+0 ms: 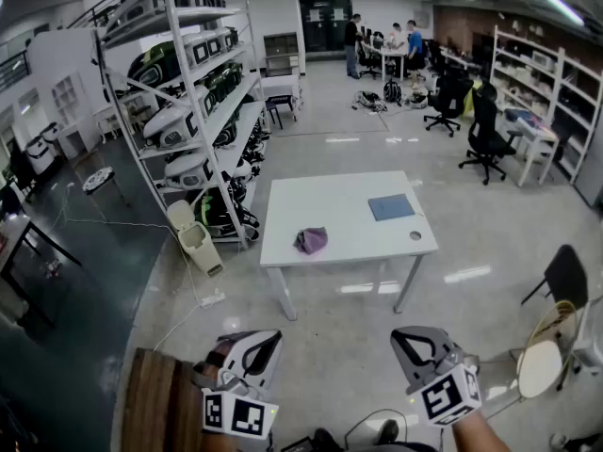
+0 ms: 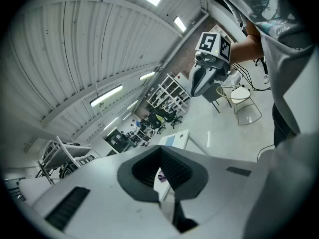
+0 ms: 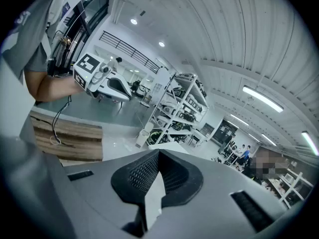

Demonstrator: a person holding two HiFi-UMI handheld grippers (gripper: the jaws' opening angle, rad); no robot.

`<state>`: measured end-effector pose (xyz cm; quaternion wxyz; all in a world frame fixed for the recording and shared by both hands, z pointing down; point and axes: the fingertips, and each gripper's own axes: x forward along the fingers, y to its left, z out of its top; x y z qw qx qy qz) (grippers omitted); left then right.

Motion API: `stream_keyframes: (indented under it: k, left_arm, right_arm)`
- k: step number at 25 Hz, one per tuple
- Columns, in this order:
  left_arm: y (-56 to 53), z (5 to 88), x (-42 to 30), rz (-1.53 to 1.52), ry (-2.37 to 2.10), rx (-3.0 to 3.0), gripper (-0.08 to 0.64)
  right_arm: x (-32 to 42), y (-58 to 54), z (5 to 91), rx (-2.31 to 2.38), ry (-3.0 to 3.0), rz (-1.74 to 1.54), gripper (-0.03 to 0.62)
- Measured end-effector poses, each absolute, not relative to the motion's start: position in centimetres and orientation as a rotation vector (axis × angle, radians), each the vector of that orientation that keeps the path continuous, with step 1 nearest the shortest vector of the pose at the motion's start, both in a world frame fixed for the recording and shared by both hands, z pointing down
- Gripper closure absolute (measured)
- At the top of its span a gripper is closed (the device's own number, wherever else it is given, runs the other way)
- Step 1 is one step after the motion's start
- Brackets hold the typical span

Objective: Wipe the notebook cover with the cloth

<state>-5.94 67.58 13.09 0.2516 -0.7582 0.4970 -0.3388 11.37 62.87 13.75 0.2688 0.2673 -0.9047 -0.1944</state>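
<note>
A white table (image 1: 349, 229) stands a few steps ahead on the shiny floor. A blue notebook (image 1: 391, 206) lies flat near its far right side. A crumpled purple cloth (image 1: 311, 240) sits near its front left edge. Both grippers are held low and close to me, far short of the table. My left gripper (image 1: 267, 340) is shut and holds nothing; through its own jaws (image 2: 160, 151) the cloth (image 2: 161, 176) shows small and distant. My right gripper (image 1: 405, 339) is shut and empty too, its jaws (image 3: 158, 156) pressed together.
A tall white rack (image 1: 188, 111) of equipment stands left of the table, with a white bin (image 1: 193, 238) at its foot. A wooden bench (image 1: 155, 408) is at my left. A black chair (image 1: 565, 276) and a round stool (image 1: 537, 365) stand right. People (image 1: 386, 40) sit far back.
</note>
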Motion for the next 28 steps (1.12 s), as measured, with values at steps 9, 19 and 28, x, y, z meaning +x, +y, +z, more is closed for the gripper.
stream_keyframes:
  k: [9, 19, 28]
  left_arm:
    - [67.0, 13.6, -7.5, -0.913, 1.349, -2.065, 0.56]
    - [66.4, 14.2, -9.8, -0.888, 1.333, -2.091, 0.56]
    - [65.2, 14.7, -9.5, -0.864, 1.306, -2.112, 0.56]
  right_arm:
    - [10.1, 62.2, 14.3, 0.744, -2.43, -0.513, 0.563]
    - [7.6, 61.9, 14.4, 0.777, -2.455, -0.481, 0.561]
    - [6.8, 60.4, 15.4, 0.791, -2.446, -0.476, 0.561]
